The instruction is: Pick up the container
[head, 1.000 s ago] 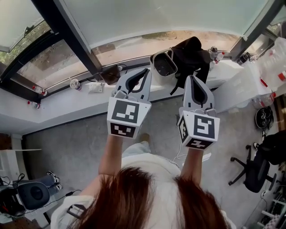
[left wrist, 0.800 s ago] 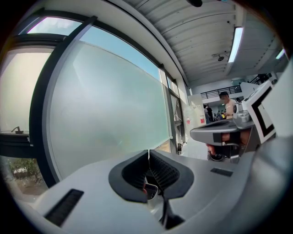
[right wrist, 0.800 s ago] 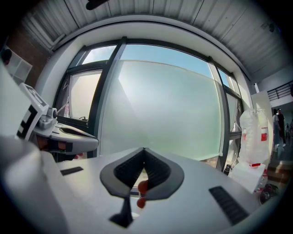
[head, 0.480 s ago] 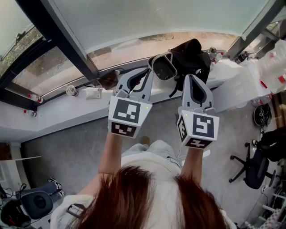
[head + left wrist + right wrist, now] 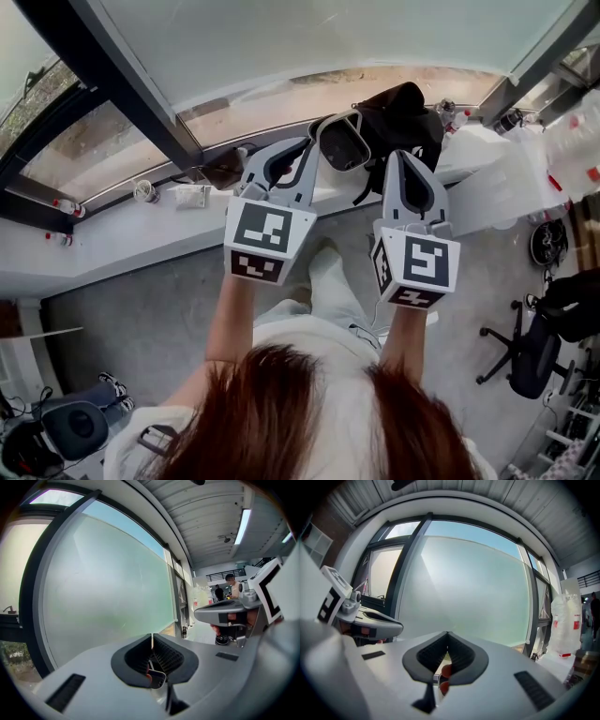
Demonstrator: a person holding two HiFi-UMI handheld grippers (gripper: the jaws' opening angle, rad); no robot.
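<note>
Jaws shut and empty on our left gripper and right gripper; we see container on ledge ahead.

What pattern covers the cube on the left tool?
Black-and-white square markers cover the left tool's cube; the head view shows it best.
</note>
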